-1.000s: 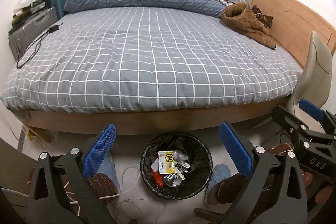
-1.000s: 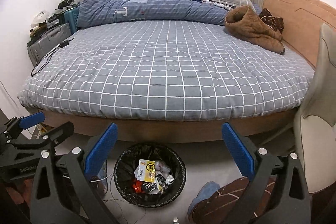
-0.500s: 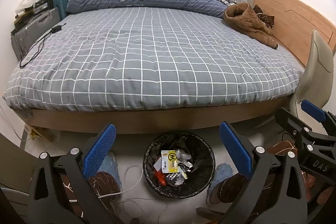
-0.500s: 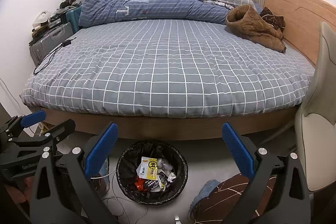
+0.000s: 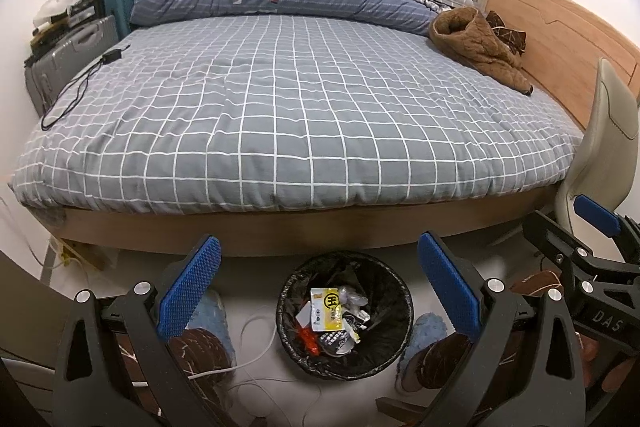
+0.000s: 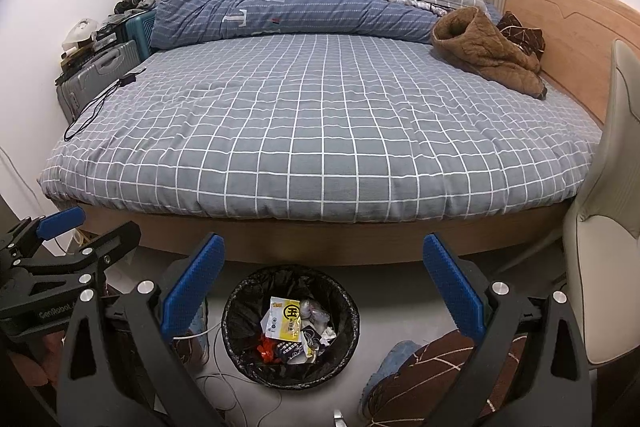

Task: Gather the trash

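The left gripper (image 5: pixel 319 279) stands wide, nothing between its blue pads, and hangs above the floor in front of the bed (image 5: pixel 296 115). The right gripper (image 6: pixel 323 281) is likewise spread wide and carries nothing; each gripper appears at the edge of the other's view, so the two sit side by side and near one another. Directly below and between both pairs of fingers stands the trash bin (image 5: pixel 345 319), round, lined with a black bag, upright on the floor just in front of the bed frame. Inside lies the collected trash: a yellow and white wrapper (image 5: pixel 327 308) on top, a red scrap (image 5: pixel 307 338) lower down, and crumpled pale pieces beside them. No loose trash is visible on the bed or on the exposed floor, so the judgement is that collection is largely done and the bag itself is the likely next object. To take it well, each gripper should descend onto opposite sides of the bag's rim and close on the folded liner, not the bin wall. Clearance is tight: slippers (image 5: pixel 430 355) flank the bin on both sides, a white cable (image 5: pixel 256 355) trails across the floor to its left, the bed frame stands just behind, and a chair (image 6: pixel 604 259) crowds the right.
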`<action>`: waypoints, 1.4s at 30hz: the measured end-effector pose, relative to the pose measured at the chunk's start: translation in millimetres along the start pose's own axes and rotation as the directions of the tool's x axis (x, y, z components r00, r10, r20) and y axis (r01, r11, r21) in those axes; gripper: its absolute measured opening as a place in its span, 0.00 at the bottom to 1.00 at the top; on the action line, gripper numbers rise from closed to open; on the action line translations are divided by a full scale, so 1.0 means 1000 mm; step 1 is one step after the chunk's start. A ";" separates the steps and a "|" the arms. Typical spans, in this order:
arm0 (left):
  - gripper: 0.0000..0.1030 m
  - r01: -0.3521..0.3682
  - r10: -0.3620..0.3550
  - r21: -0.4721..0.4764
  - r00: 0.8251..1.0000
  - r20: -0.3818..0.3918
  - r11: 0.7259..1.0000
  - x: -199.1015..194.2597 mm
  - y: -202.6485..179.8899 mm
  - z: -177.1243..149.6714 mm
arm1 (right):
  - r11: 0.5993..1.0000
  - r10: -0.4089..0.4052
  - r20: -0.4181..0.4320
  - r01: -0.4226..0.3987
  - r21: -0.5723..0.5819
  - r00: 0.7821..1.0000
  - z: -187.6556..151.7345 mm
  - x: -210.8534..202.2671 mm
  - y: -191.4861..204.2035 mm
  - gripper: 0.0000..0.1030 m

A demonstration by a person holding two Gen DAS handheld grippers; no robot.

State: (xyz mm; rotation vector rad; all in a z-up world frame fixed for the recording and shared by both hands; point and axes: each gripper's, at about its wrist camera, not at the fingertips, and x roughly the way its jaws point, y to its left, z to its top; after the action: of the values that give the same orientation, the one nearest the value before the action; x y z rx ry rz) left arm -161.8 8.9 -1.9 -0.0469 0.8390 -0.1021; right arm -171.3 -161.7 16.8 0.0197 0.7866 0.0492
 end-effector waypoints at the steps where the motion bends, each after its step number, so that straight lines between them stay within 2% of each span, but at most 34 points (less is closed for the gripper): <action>1: 0.94 -0.002 0.002 -0.001 1.000 0.000 1.000 0.000 0.000 0.000 | 1.000 0.001 -0.001 -0.001 -0.001 1.000 0.000 0.000 0.000 0.93; 42: 0.94 -0.092 0.092 0.030 0.996 -0.014 0.995 -0.003 -0.005 0.000 | 1.000 0.005 -0.007 -0.005 0.002 1.000 -0.005 0.003 0.005 0.93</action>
State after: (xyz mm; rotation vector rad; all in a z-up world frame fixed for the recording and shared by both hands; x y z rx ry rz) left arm -164.1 3.9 1.3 0.0203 0.8537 -0.0283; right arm -172.4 -156.8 11.4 0.0229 0.7940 0.0531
